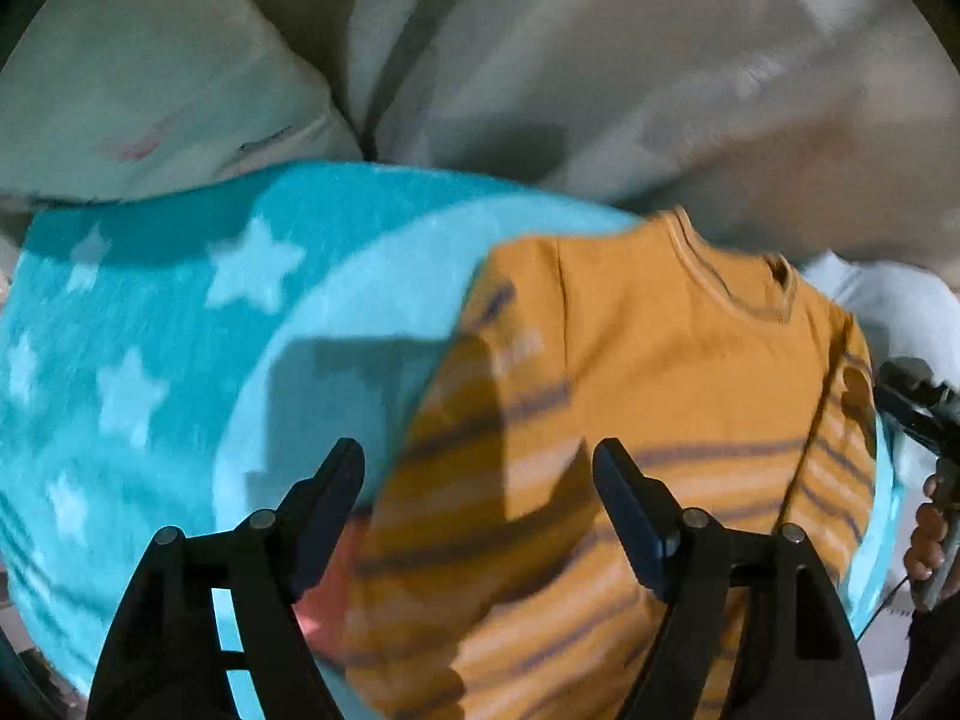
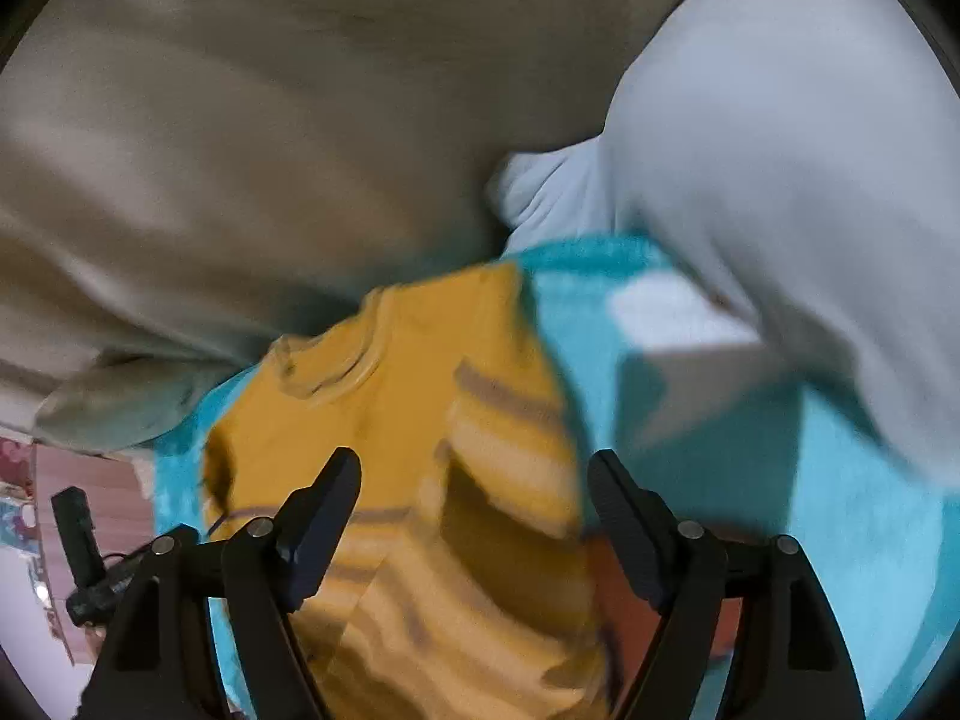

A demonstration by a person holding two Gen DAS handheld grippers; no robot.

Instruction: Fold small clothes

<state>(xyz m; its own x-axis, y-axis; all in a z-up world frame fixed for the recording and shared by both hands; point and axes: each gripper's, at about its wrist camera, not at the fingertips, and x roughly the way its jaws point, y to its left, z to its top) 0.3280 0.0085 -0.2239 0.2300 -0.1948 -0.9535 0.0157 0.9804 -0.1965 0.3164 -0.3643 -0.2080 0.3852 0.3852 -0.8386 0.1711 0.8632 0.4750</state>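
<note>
Turquoise blanket point(image 1: 150, 372) holds striped shirt point(image 1: 630, 396); both grippers gape.

Shirt point(image 1: 648, 372) flat on blanket point(image 1: 150, 360), pillows point(image 1: 150, 78) behind, both grippers above the shirt's lower part

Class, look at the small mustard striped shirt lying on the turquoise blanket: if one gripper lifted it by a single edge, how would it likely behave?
The mustard striped shirt looks like soft knit, creased already, so it would probably droop and fold, not hold shape. It seems light for its size. The fleecy turquoise blanket beneath may grip it, so pushing would likely bunch it rather than slide it.
</note>
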